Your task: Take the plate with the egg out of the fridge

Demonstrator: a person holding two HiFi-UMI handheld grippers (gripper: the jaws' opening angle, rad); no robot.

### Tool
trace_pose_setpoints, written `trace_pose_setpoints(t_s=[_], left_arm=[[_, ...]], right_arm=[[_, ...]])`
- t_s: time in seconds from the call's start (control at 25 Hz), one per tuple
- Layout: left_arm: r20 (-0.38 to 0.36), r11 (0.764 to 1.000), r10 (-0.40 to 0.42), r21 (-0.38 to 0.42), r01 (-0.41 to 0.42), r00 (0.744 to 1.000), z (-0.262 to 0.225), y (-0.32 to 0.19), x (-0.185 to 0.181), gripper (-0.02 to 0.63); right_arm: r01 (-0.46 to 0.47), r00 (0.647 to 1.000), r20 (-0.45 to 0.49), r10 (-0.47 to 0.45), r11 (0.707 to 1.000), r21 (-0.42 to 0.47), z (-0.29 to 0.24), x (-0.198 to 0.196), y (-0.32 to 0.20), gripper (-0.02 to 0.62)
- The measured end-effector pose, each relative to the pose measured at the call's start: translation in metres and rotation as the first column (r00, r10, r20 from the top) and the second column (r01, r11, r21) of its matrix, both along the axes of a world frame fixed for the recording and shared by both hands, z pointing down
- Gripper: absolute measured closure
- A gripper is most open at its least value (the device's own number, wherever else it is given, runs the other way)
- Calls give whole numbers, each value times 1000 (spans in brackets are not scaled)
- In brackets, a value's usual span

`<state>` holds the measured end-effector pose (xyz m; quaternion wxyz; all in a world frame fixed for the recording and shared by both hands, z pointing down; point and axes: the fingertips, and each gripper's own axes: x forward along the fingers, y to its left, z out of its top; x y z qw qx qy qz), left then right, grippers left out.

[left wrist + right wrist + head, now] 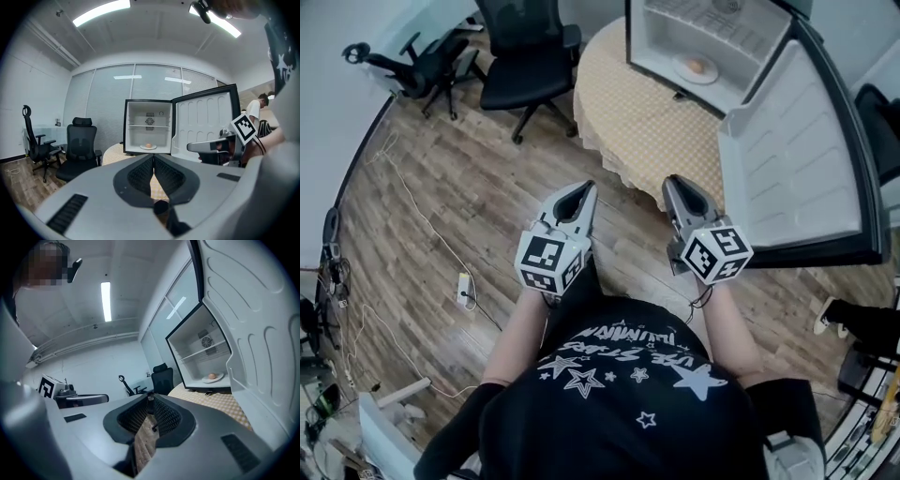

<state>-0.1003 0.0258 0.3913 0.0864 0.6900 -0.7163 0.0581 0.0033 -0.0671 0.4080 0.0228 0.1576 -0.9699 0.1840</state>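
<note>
At the upper left stands a black office chair (pixel 525 47). Left of centre, your left gripper (pixel 585 187) has its fingers pressed together with nothing between them. Just right of it, your right gripper (pixel 675 181) is likewise closed and empty. Low in the frame, the white lettering on your shirt (pixel 628 375) is too warped to read. At the upper right, the plate (pixel 695 71) with the egg (pixel 697 66) sits on the bottom shelf of the open fridge (pixel 750 42), on the checked table (pixel 647 122), well apart from both grippers.

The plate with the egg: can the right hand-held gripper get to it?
Probably yes: the door stands open and nothing blocks the plate. The right hand-held gripper is shut and far off.
</note>
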Motion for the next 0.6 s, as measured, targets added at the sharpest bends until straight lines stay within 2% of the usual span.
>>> trace_pose_setpoints(t_s=[0.24,0.6], left_arm=[[8,995,93,32,-93,996,-5,-54,-25,597],[-10,968,252,5,-252,968,-2,-146,-74,597]], right_arm=[[-106,994,5,106,994,16,-1,-10,-40,543],[-283,959,-9,283,959,0,-4,-41,-116,543]])
